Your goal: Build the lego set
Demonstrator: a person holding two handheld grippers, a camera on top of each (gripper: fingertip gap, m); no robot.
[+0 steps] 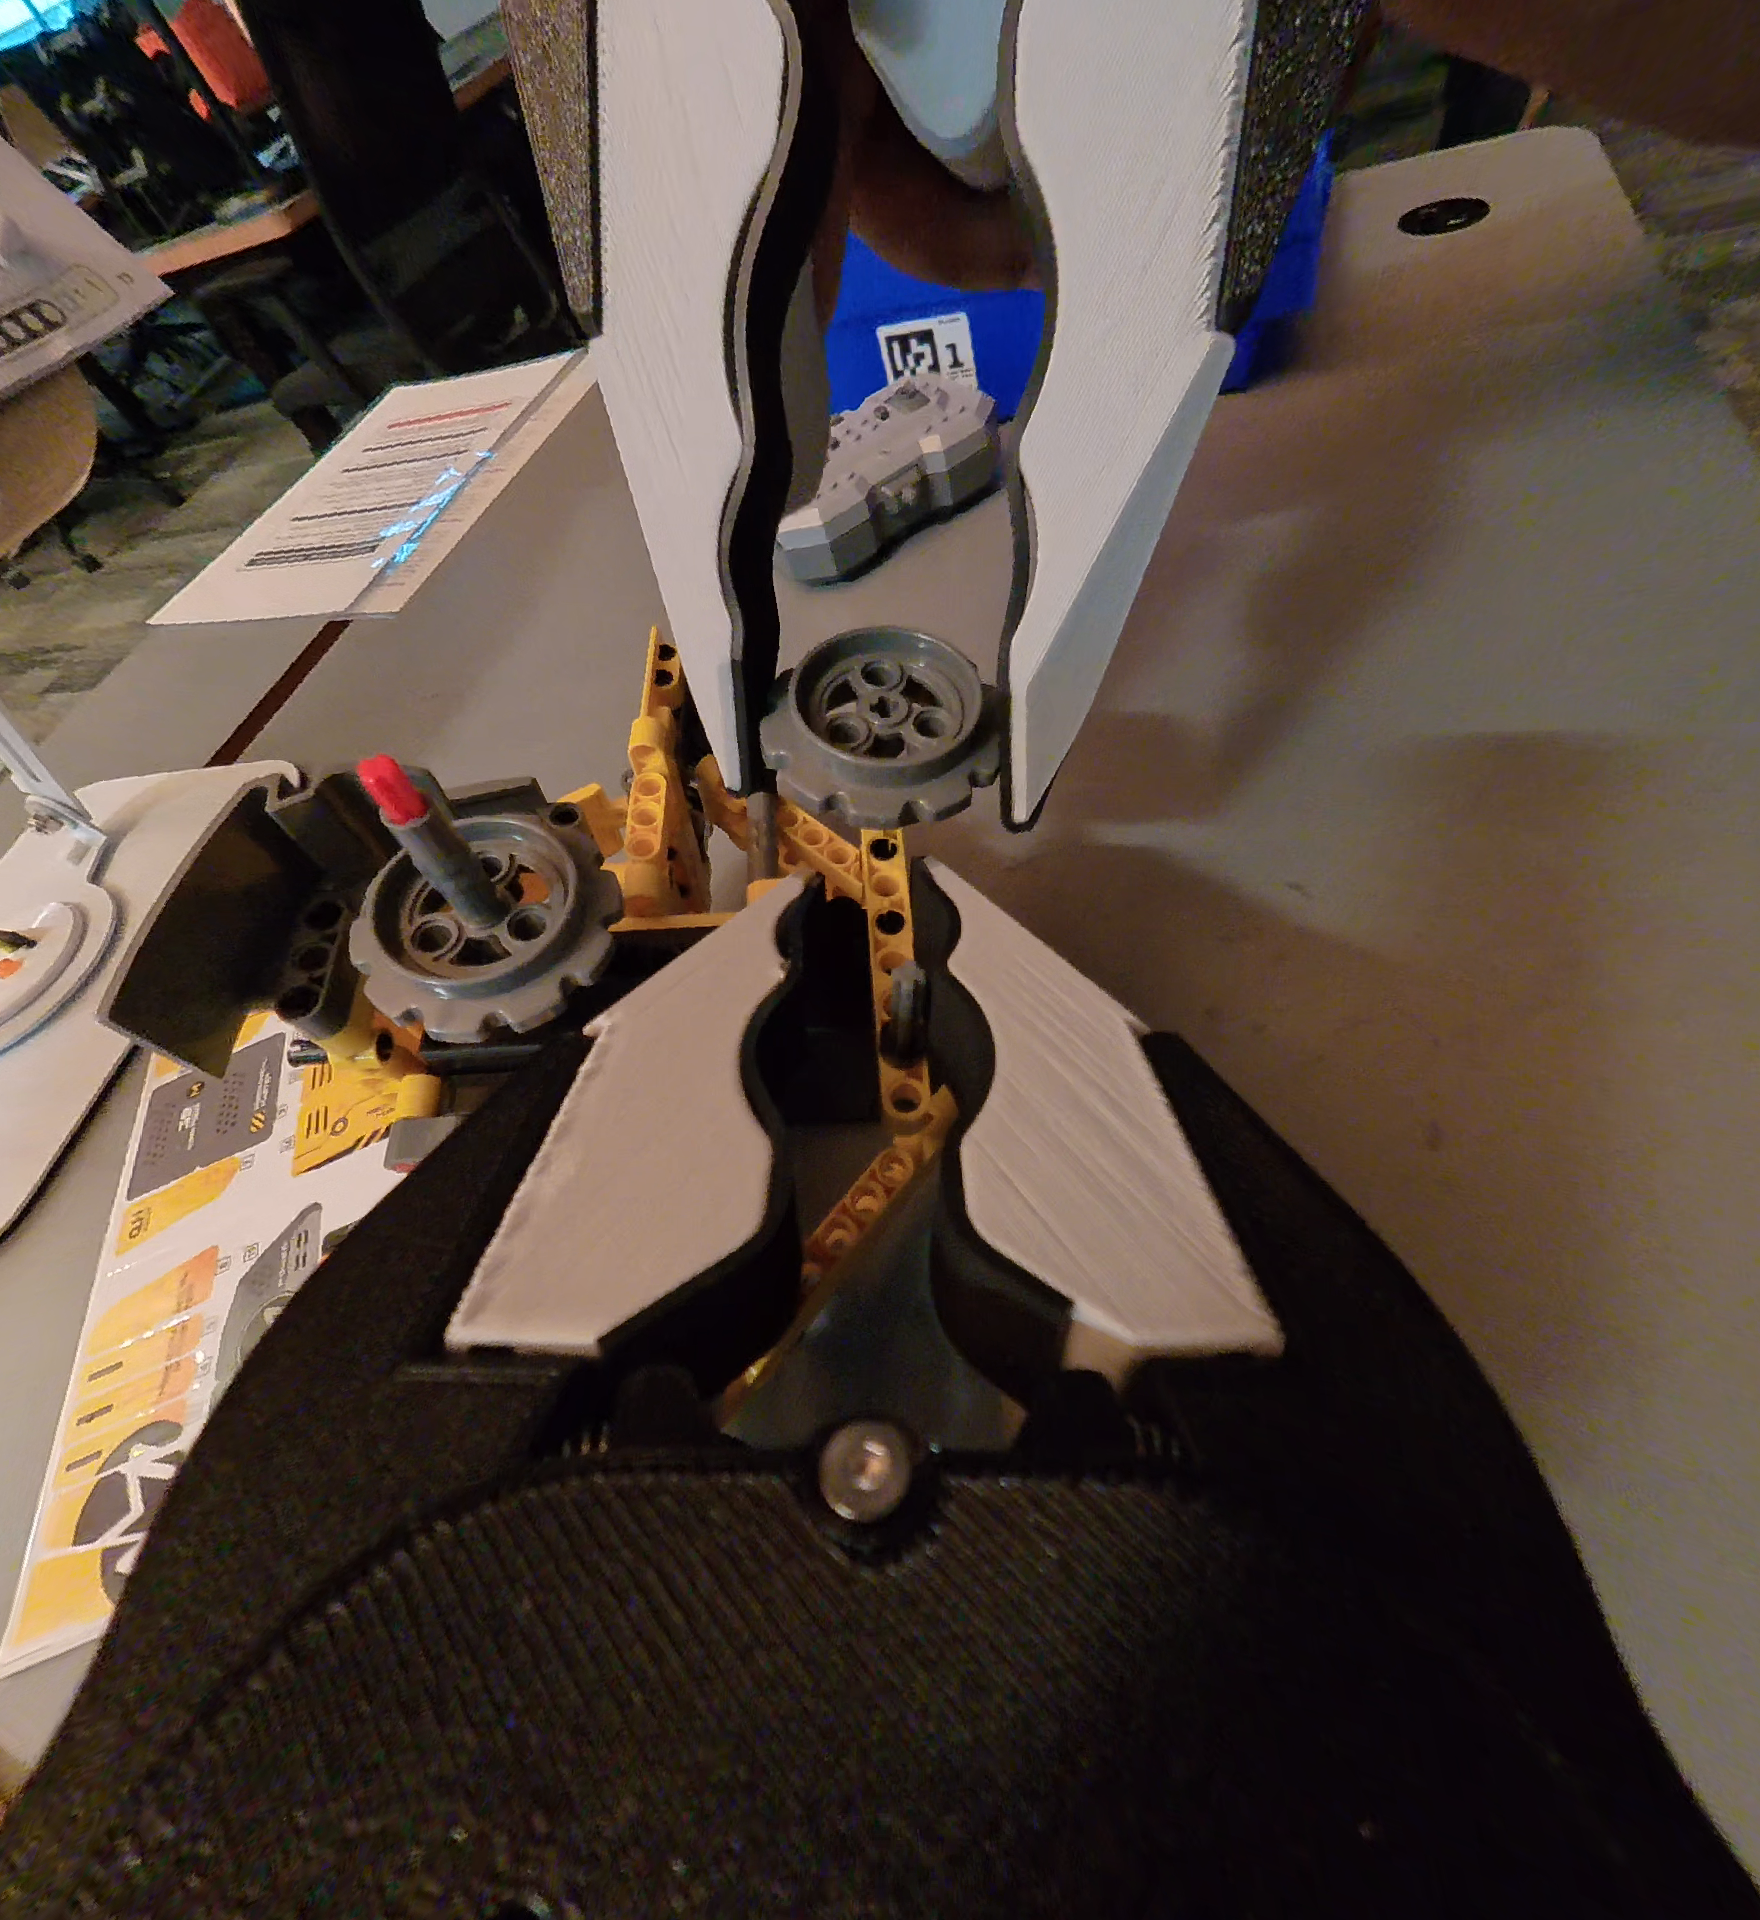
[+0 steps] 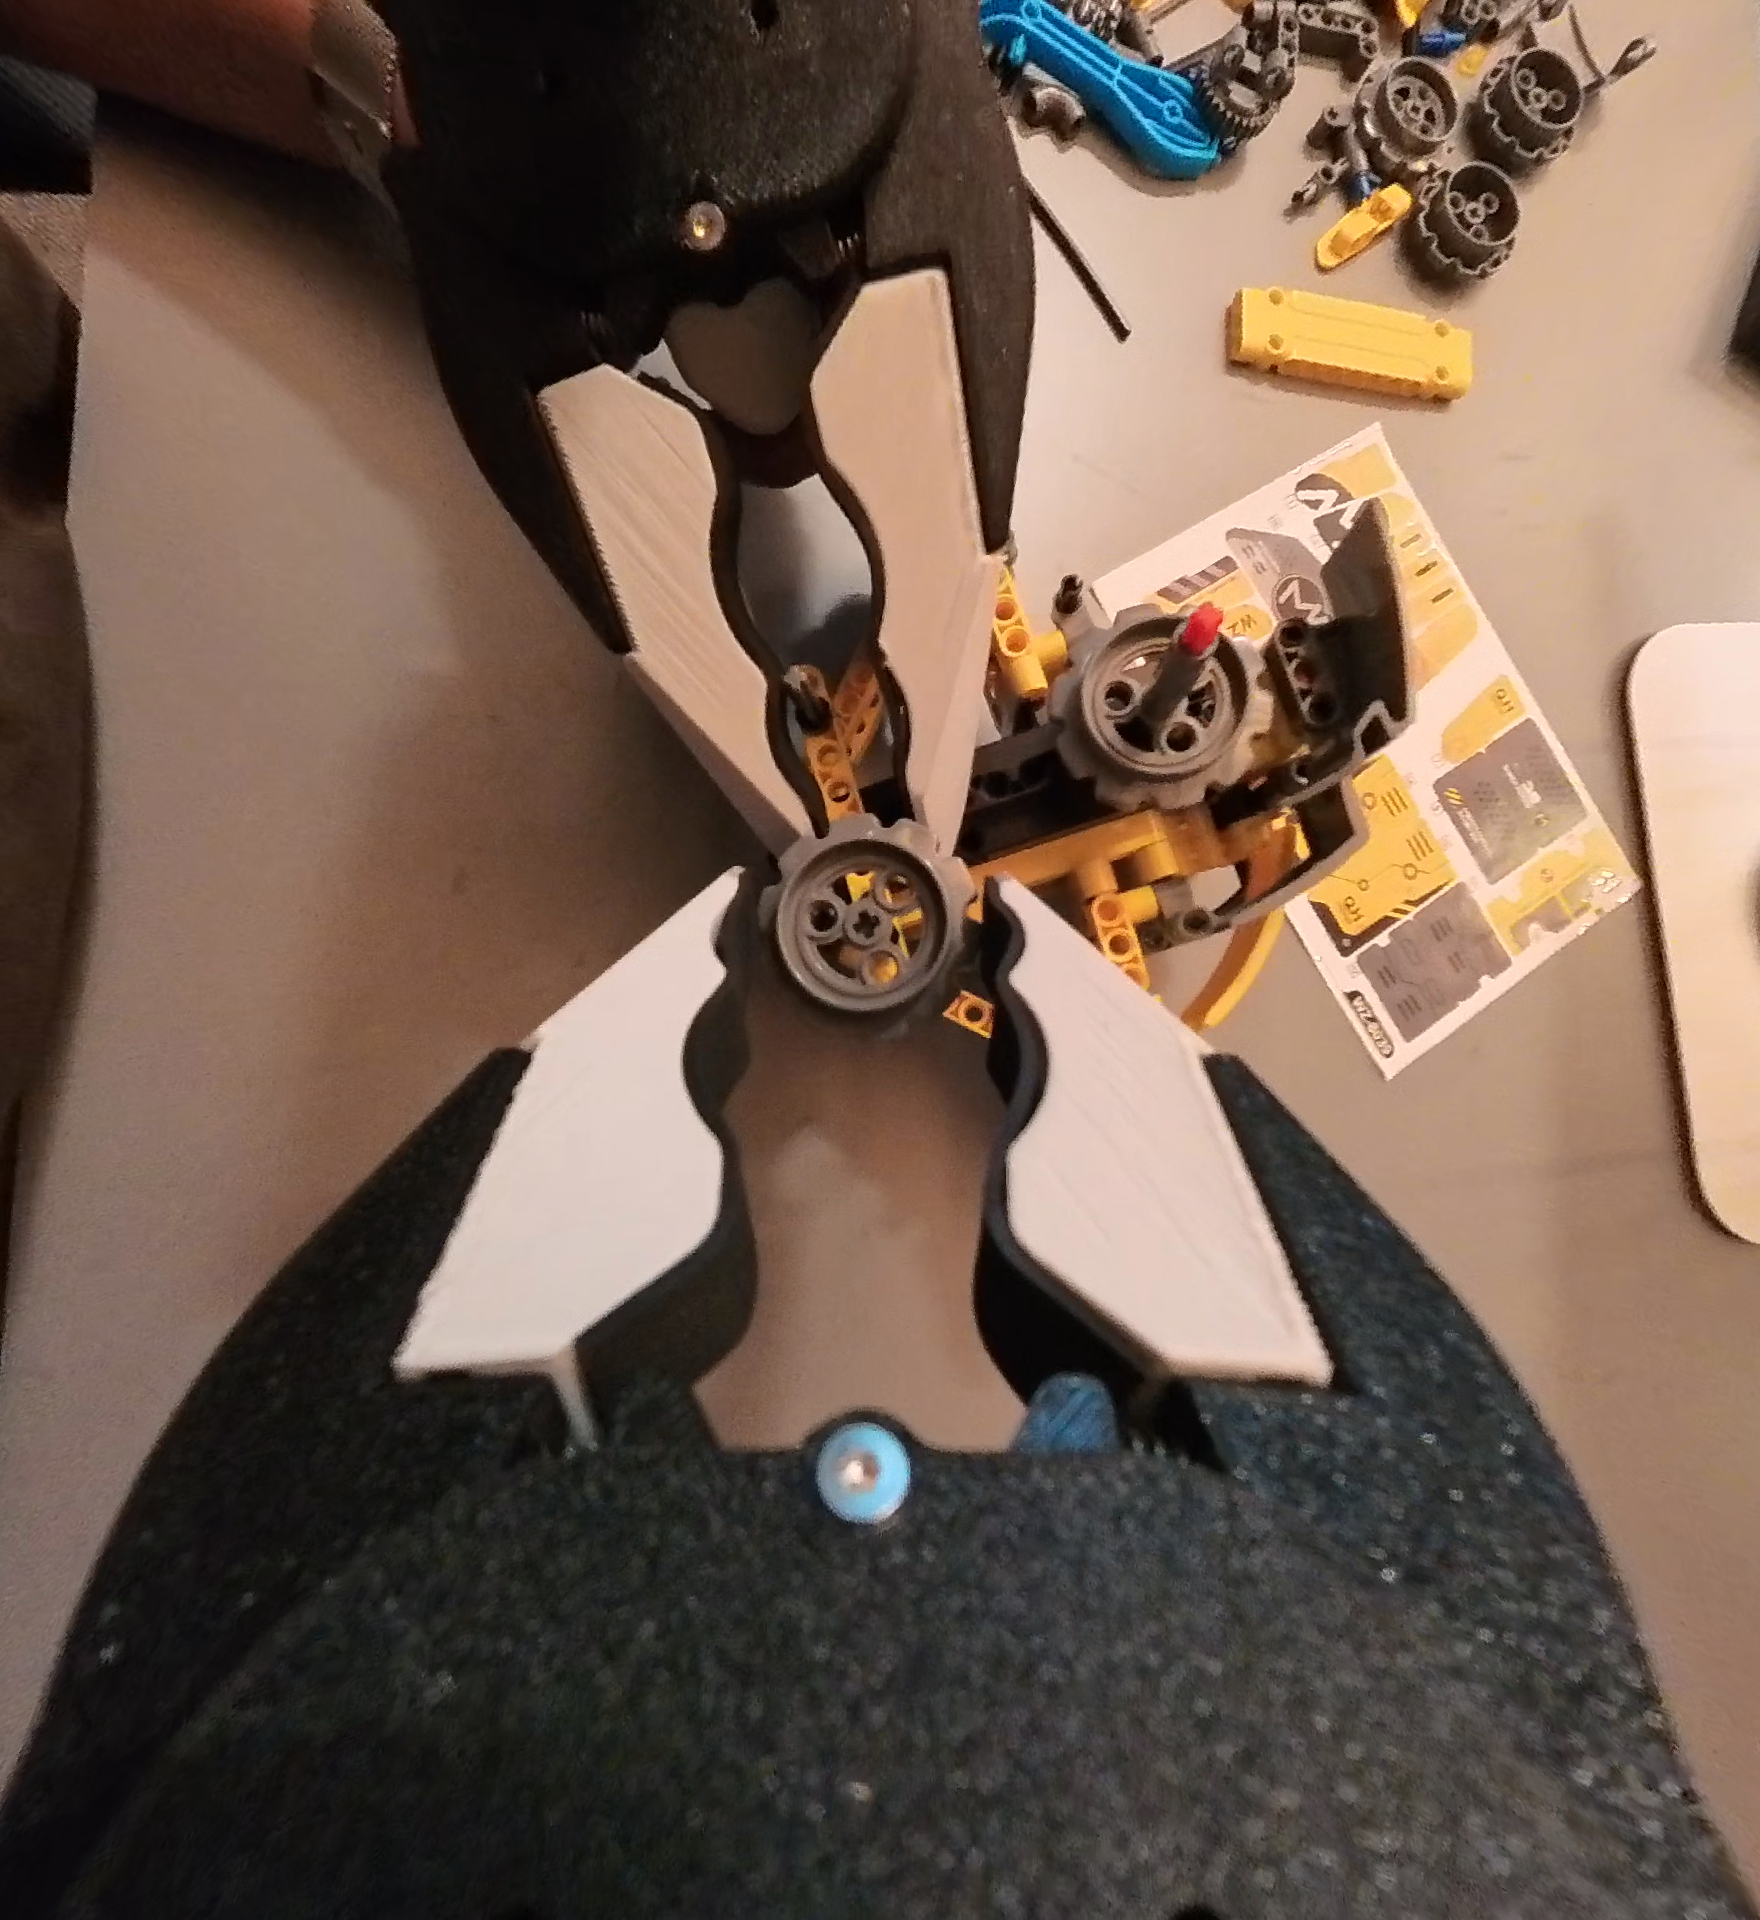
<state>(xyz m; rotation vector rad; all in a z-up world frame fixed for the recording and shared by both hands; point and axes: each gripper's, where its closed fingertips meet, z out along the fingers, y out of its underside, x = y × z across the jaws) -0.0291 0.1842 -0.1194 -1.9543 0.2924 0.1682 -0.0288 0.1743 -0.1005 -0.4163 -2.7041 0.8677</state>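
Note:
A yellow and black brick-built model [image 1: 663, 790] lies on the grey table [image 1: 1375, 935]. My left gripper [image 1: 868, 883] is shut on one of the model's yellow beams [image 1: 891, 935]. In the right wrist view it reaches in from the top [image 2: 871, 821]. My right gripper [image 2: 868, 894] is shut on a grey toothed wheel [image 2: 860, 925] at the end of that beam. It comes down from the top of the left wrist view [image 1: 886, 805] around the same wheel [image 1: 881, 727]. A second grey wheel [image 1: 486, 925] on the model has a dark axle with a red tip [image 1: 388, 784].
A black curved panel [image 1: 201, 925] hangs on the model's left. A sticker sheet [image 2: 1427, 831] lies under it. A grey battery box [image 1: 897, 468] and a blue bin [image 1: 917, 301] sit behind. Loose wheels and parts [image 2: 1427, 104], a yellow panel [image 2: 1349, 343] and a white board [image 2: 1738, 935] lie nearby. Both grippers' tips are close together, under 4 cm apart. Both grippers' tips are roughly 25 centimetres from the yellow panel [image 2: 1349, 343].

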